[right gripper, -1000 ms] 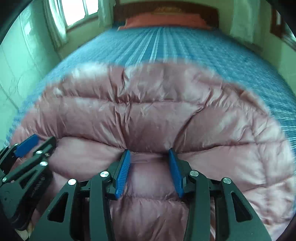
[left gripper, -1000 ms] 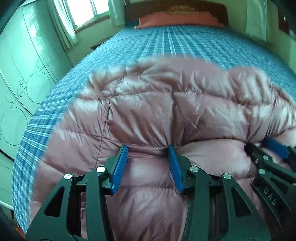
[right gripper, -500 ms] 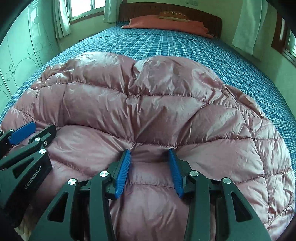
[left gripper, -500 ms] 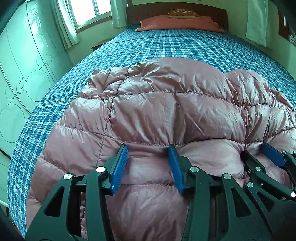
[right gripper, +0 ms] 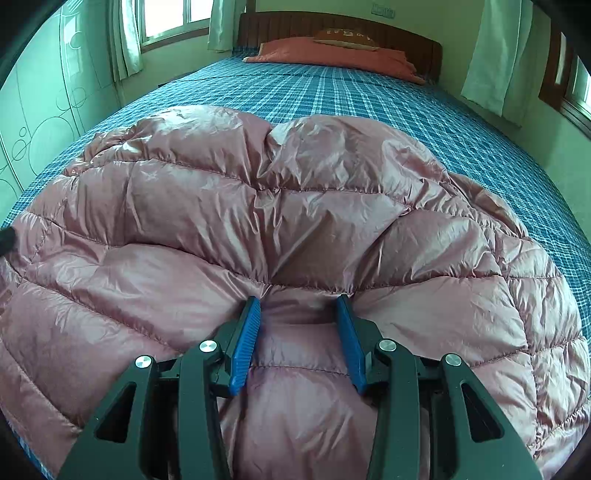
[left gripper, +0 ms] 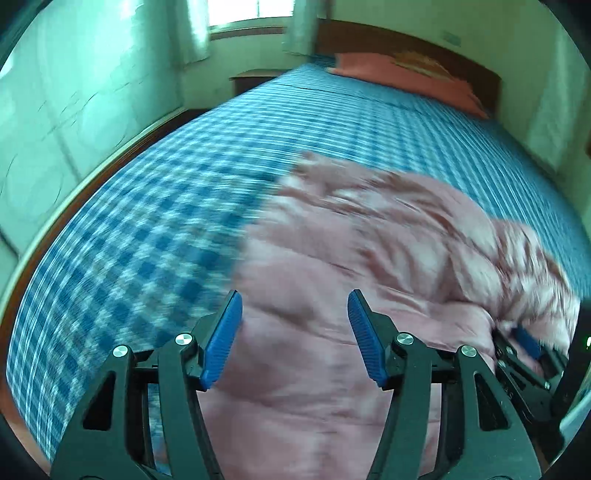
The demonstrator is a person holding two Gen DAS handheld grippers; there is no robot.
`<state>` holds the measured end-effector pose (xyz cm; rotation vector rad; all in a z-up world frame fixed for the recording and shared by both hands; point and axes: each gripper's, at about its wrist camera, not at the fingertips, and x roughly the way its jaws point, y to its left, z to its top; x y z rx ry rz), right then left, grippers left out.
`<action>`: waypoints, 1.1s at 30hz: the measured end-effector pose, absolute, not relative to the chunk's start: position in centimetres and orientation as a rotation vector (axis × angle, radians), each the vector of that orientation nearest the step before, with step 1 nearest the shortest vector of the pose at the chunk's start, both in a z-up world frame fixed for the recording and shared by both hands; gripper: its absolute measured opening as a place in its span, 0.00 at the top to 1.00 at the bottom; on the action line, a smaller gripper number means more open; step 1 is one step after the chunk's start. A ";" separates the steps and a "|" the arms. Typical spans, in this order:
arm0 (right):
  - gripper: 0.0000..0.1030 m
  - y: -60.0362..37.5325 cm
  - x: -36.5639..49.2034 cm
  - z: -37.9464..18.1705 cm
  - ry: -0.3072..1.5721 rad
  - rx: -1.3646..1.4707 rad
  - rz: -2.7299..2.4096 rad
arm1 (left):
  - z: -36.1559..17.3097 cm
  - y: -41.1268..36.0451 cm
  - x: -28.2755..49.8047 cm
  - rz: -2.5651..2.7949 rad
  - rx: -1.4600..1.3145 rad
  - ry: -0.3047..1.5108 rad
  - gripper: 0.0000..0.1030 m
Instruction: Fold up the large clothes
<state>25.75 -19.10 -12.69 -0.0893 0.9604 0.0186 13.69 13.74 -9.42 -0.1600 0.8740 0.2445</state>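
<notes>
One pink quilted jacket (right gripper: 295,206) lies in a puffed heap on the near end of the bed (right gripper: 369,96), on a blue checked bedcover; nothing lies on top of it, and the far half of the bed is bare cover up to one orange pillow (right gripper: 332,53) with one smaller brown cushion (right gripper: 347,35) on it, both against the wooden headboard (right gripper: 332,24); pale green curtains (right gripper: 487,55) hang at the windows on both sides, and a pale wardrobe (right gripper: 40,110) with circle patterns stands along the bed's left side; a dark bedside table (left gripper: 255,79) sits beside the headboard in the left wrist view.

Two grippers are in view; the right gripper (right gripper: 297,314) has its blue fingers (right gripper: 245,343) pinching a fold of the jacket along a seam, the fabric bunched between them; the left gripper (left gripper: 295,328) has just been opening its fingers, which now stand spread over the jacket's left edge with fabric seen between them but no pad pressing on it; that view is blurred; the right gripper also shows at the right edge of the left wrist view, low on the jacket.
</notes>
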 end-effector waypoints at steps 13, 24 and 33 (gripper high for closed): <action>0.58 -18.9 25.6 -12.7 0.950 -0.104 0.010 | -15.3 23.2 13.3 0.063 -0.843 0.962 0.38; 0.58 -18.1 25.3 -12.6 0.946 -0.124 -0.003 | -17.4 21.3 16.3 -0.060 -0.932 0.970 0.29; 0.58 -17.2 25.1 -12.6 0.938 -0.144 -0.018 | -17.5 21.1 16.3 -0.123 -0.946 0.944 0.46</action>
